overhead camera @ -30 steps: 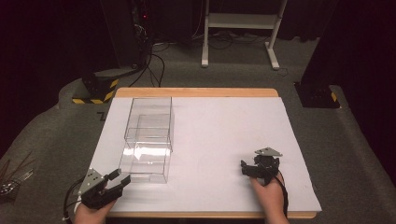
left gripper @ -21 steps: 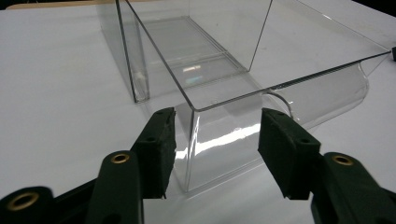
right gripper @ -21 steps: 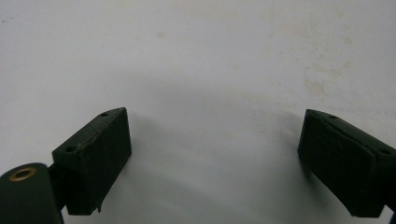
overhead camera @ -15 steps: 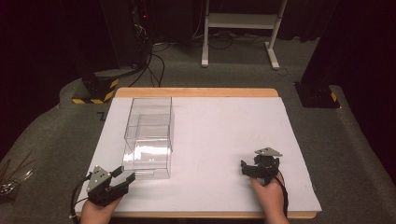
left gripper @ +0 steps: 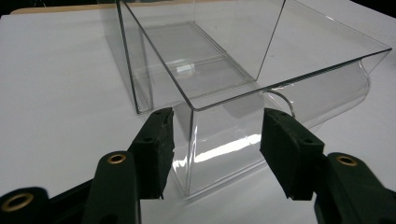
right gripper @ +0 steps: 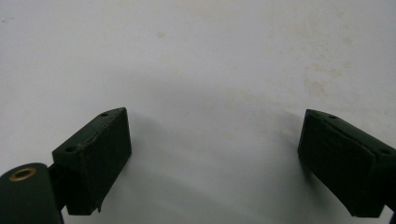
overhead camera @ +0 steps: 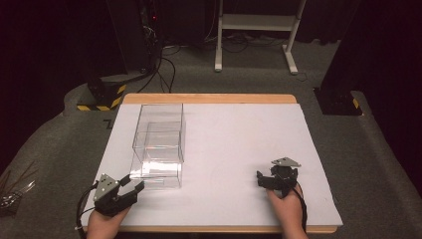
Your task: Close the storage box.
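A clear plastic box (overhead camera: 158, 147), open-topped, thin-walled and rectangular with a curved lip at its near end, is seen lying lengthwise on the left part of the white table (overhead camera: 239, 144), upright and empty.

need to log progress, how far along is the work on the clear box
Done: little; the clear box sits on the white table. In hand: the left gripper, jaws just opened, straddles the box's near corner, pads not pressing. Left: grip and move it. The right gripper rests open.
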Motion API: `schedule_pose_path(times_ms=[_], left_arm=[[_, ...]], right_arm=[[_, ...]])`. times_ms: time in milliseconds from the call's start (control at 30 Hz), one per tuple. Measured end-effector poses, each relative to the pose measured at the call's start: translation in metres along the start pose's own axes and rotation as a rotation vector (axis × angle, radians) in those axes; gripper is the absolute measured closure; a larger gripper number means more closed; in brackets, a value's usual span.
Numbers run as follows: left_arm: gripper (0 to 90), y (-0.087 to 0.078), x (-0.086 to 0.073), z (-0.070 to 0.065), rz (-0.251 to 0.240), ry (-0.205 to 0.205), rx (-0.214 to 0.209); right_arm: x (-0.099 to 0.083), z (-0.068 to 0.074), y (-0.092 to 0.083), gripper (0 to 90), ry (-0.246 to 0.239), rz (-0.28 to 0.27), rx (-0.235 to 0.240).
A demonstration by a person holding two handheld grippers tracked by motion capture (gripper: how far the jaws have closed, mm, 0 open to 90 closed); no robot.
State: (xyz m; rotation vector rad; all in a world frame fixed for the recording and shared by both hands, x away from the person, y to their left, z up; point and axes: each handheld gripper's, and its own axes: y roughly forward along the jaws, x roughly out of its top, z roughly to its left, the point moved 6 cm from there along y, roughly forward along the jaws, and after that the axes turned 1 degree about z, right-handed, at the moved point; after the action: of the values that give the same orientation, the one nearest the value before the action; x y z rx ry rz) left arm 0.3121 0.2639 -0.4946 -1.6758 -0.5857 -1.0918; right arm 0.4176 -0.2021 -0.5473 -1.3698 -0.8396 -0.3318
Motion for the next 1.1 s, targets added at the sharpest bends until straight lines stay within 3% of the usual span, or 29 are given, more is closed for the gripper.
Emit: schedule_pose_path(times_ms=[1100], left_arm=[[45.7, 0.023, 0.016, 0.016, 0.0, -0.027, 0.002]], right_arm=[[0.0, 0.0, 0.0, 9.5, 0.0, -0.001, 0.0]])
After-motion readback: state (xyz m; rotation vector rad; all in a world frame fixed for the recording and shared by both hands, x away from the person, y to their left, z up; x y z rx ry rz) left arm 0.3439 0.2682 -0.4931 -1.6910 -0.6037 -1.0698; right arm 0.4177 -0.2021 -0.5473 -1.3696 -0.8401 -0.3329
